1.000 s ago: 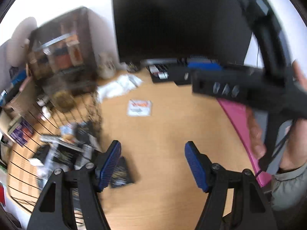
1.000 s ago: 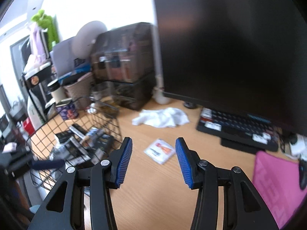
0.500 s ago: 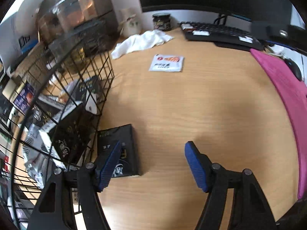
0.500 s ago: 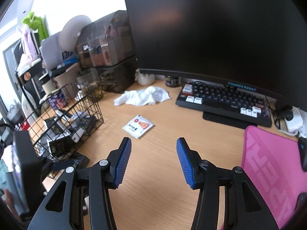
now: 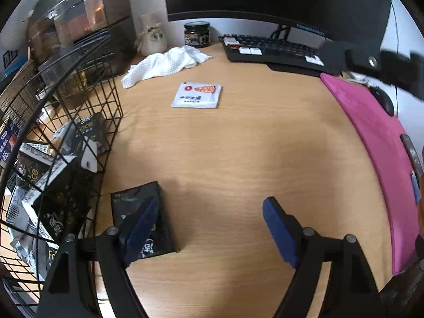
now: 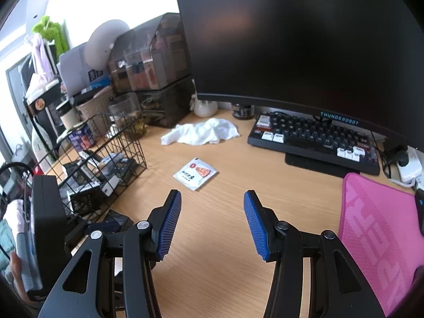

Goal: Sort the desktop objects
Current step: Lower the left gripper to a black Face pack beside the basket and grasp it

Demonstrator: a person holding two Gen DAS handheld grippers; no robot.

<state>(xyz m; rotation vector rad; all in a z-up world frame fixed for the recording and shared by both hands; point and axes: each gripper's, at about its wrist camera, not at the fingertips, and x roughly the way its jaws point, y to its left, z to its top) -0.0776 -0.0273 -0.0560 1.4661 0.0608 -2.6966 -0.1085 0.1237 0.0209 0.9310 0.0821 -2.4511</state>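
- Here, the left gripper (image 5: 210,228) is low over the wooden bench (image 5: 238,159), and its fingers are spreading apart with nothing between them.
- A black box (image 5: 137,204) lies flat on the bench at the lower left of the frame, partly behind the left blue pad; touching it or not, I cannot tell.
- Just left of the box stands a wire basket (image 5: 106,100) full of dark boxes.
- A white packet (image 5: 196,96) with a pizza picture lies near the top middle, below a white cloth (image 5: 164,65).
- The right gripper (image 6: 212,225) has its fingers partly apart and holds nothing.
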